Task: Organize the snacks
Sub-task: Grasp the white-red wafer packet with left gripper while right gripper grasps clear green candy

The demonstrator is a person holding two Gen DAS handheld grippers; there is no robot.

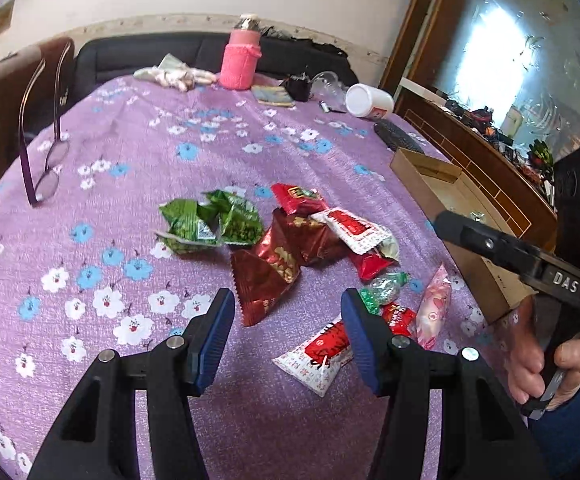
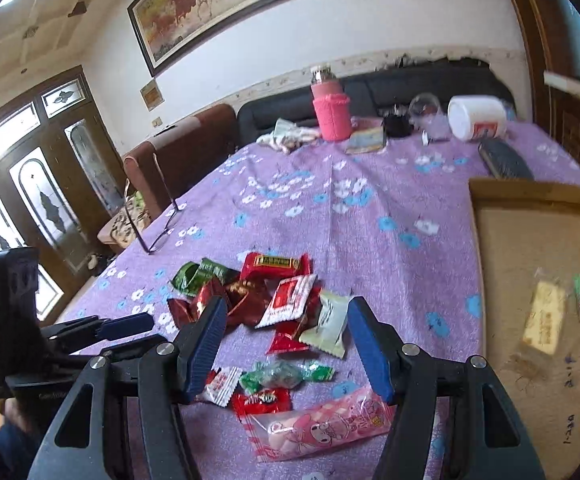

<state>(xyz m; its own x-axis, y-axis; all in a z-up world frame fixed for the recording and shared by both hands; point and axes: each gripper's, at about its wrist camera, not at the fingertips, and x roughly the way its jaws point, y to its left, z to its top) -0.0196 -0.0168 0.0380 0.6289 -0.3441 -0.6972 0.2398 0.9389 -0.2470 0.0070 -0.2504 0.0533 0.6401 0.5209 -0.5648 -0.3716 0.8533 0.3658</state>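
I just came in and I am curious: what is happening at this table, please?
A person holds a gripper in each hand above a pile of snack packets on a purple flowered tablecloth. The left gripper and right gripper are both open and empty, hovering over the snacks. A cardboard box on the right already holds a few packets.

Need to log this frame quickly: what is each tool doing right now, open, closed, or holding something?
Left tool: open, holding nothing, above the snack pile.
Right tool: open, holding nothing, over the pink snack packet.
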